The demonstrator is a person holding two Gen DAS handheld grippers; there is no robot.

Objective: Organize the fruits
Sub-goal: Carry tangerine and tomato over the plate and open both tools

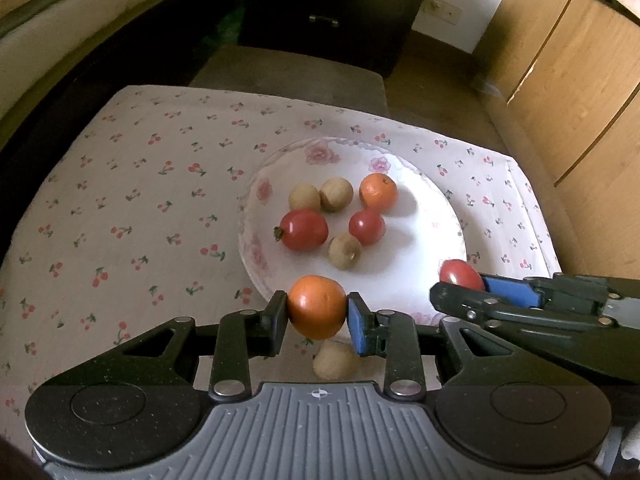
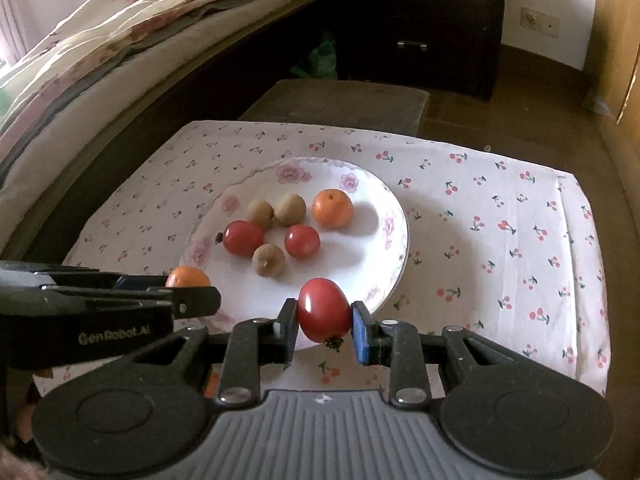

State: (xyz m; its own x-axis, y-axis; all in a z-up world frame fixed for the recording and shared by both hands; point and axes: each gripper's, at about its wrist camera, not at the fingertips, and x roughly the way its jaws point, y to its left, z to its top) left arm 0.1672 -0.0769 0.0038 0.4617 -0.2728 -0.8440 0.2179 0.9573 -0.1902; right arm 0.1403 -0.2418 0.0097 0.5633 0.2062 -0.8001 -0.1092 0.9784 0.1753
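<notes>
A white floral plate (image 1: 420,248) (image 2: 372,204) holds two red tomatoes, an orange and three small brown fruits. My left gripper (image 1: 317,314) is shut on an orange fruit (image 1: 317,306) at the plate's near rim; it also shows in the right wrist view (image 2: 188,277). My right gripper (image 2: 325,320) is shut on a red tomato (image 2: 325,310) over the plate's near edge; it also shows in the left wrist view (image 1: 461,275). Another brown fruit (image 1: 335,362) lies on the cloth under the left gripper.
The plate sits on a cherry-print cloth (image 1: 132,208) (image 2: 500,240) over a low table. A bed (image 2: 120,40) lies to the left, a dark drawer unit (image 2: 416,20) behind, a wooden wardrobe (image 1: 568,60) to the right.
</notes>
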